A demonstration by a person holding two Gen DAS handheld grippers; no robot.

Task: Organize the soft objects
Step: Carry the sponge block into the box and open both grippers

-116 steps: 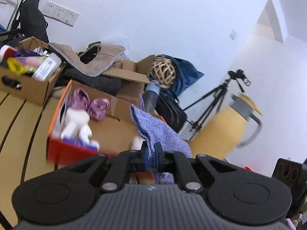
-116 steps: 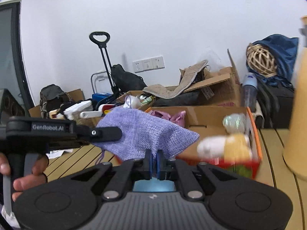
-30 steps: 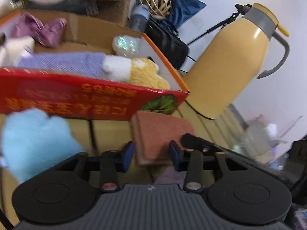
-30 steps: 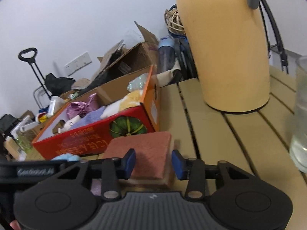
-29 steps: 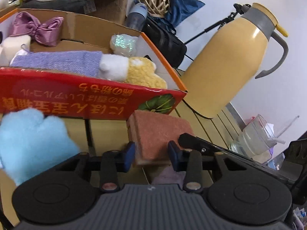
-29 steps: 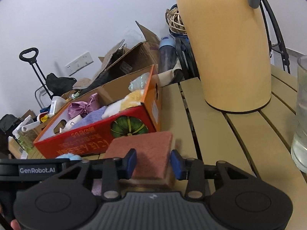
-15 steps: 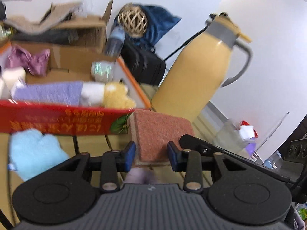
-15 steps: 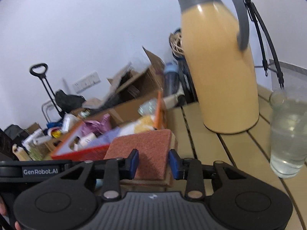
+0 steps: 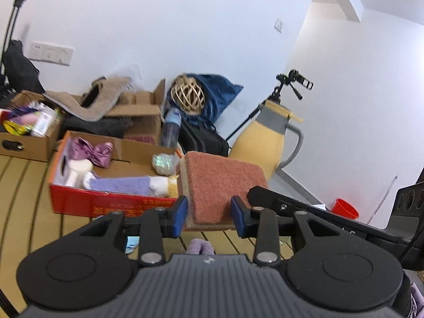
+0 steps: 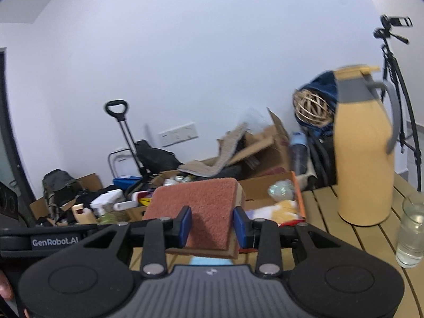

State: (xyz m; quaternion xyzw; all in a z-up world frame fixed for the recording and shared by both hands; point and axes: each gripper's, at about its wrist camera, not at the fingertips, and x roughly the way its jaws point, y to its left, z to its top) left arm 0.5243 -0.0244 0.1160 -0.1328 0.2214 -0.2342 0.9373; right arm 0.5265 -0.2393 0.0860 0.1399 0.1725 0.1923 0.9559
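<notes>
Sponge [image 9: 222,182] clamped by both left gripper [image 9: 209,216] and right gripper [image 10: 212,225], lifted clear; next, lower into red box [image 9: 111,204] at ten o'clock

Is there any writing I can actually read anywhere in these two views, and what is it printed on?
"GenRobot.AI": white letters on the black arm of the left gripper, seen in the right wrist view.
Yellow print on the red front of the box: upside down and blurred, not readable.
Labels on the bottles in the cardboard box at left: too small and blurred to read.
</notes>
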